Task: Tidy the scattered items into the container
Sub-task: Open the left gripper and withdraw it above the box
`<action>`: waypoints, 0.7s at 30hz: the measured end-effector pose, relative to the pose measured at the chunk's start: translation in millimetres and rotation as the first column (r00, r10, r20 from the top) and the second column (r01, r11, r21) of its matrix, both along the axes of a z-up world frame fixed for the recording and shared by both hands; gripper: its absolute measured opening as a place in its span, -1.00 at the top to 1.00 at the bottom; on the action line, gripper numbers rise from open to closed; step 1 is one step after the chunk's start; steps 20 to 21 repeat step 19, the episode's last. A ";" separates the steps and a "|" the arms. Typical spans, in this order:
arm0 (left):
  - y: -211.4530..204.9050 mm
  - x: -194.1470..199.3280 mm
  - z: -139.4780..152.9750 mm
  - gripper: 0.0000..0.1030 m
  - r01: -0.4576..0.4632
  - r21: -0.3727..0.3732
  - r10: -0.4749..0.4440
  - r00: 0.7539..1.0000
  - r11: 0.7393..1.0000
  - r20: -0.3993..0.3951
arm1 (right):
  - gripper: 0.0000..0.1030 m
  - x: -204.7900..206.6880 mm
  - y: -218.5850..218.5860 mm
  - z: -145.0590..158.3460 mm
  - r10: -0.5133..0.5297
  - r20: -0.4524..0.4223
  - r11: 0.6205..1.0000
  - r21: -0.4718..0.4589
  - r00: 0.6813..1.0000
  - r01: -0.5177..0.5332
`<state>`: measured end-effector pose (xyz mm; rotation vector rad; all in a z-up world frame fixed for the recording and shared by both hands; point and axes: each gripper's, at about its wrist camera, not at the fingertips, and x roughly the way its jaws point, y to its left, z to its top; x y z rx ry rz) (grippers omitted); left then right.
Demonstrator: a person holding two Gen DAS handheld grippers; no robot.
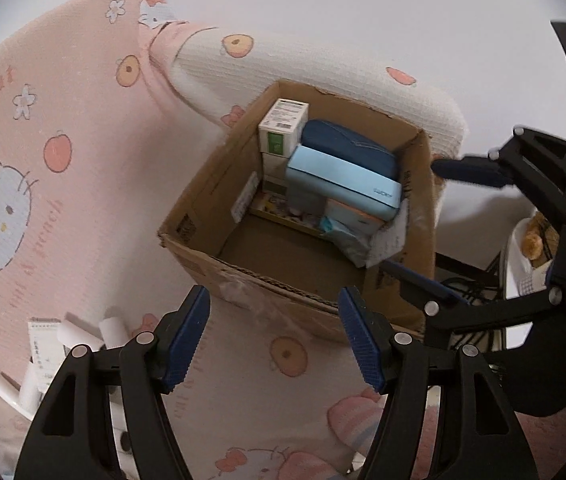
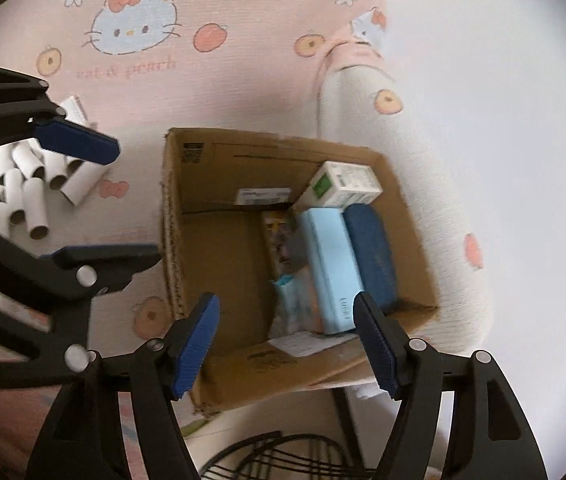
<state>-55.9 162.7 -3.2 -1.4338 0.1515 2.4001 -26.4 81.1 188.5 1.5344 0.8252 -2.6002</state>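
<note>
Nearest the lens, the left gripper (image 1: 275, 334) hangs with its blue ribbed pads spread wide and nothing between them, just short of the near wall of an open brown cardboard box (image 1: 219, 184). The right gripper (image 2: 287, 344) is likewise spread and empty, poised over the box's near rim. Inside the box, against its far side, lie a pale blue oblong carton (image 2: 333, 264) with small lettering too blurred to read, a dark blue hard case (image 2: 371, 254) touching it, a white carton with a green panel and a barcode label (image 2: 341, 188), and a crumpled pale blue wrapper (image 2: 289, 300). White shipping labels cling to the box's inner walls. To the left of the box, a loose heap of white cardboard tubes (image 2: 33, 196) lies on the bed, outside the container. Everything rests on a pink quilted bed cover (image 2: 211, 92) printed with cartoon cats, peaches and the words "cat & peach". Beyond stands a plain white wall (image 1: 363, 12).
</note>
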 end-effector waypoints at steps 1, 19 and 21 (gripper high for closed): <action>0.5 0.0 0.2 -0.37 -0.002 0.001 0.002 1.000 1.000 0.009 | -0.40 0.9 -0.7 0.8 0.002 -0.010 1.000 0.012 1.000 -0.002; 2.9 3.7 -3.9 -0.37 -0.044 -0.007 0.044 0.998 0.999 0.051 | -0.40 2.3 0.7 -3.3 0.016 0.021 1.000 -0.007 1.000 -0.015; 2.9 3.7 -3.9 -0.37 -0.044 -0.007 0.044 0.998 0.999 0.051 | -0.40 2.3 0.7 -3.3 0.016 0.021 1.000 -0.007 1.000 -0.015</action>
